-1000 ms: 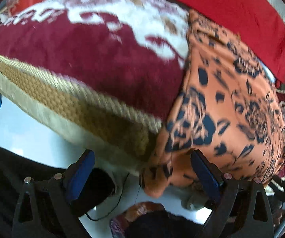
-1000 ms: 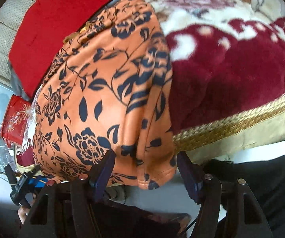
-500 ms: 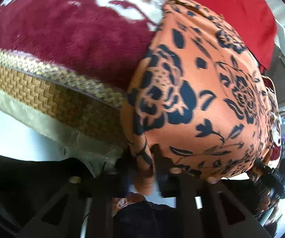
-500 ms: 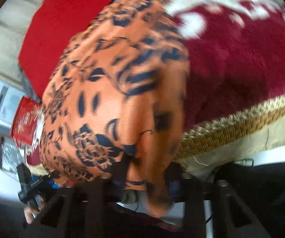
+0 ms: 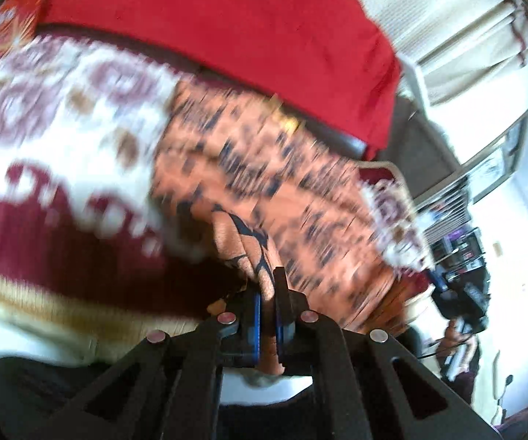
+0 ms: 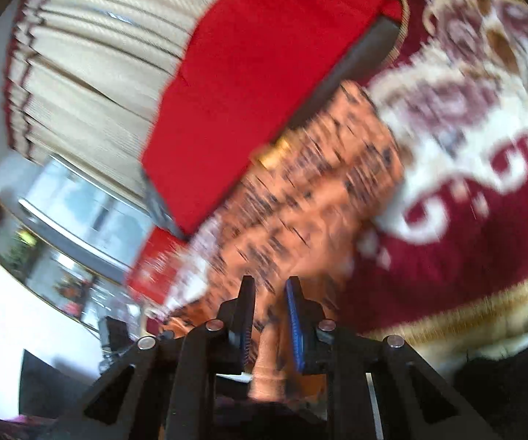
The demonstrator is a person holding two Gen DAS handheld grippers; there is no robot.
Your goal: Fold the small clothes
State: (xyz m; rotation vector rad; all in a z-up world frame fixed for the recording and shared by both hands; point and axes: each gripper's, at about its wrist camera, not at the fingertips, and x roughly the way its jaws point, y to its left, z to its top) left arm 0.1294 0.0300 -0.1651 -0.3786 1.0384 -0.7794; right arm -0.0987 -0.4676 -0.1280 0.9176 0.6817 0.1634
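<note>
The left gripper (image 5: 268,289) pinches the hem of the orange floral garment (image 5: 300,198), which lies across the maroon patterned blanket (image 5: 43,227). The right gripper (image 6: 269,293), jaws closing, squeezes another hem fold. A red cloth (image 6: 264,73) lies behind.

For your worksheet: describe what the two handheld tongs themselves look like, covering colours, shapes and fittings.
Both the left tongs and the right tongs have black, angular frames with triangular cut-outs, round silver pivot bolts, and blue pads lining the inner faces of their two fingers. No cables or markings show on them.
</note>
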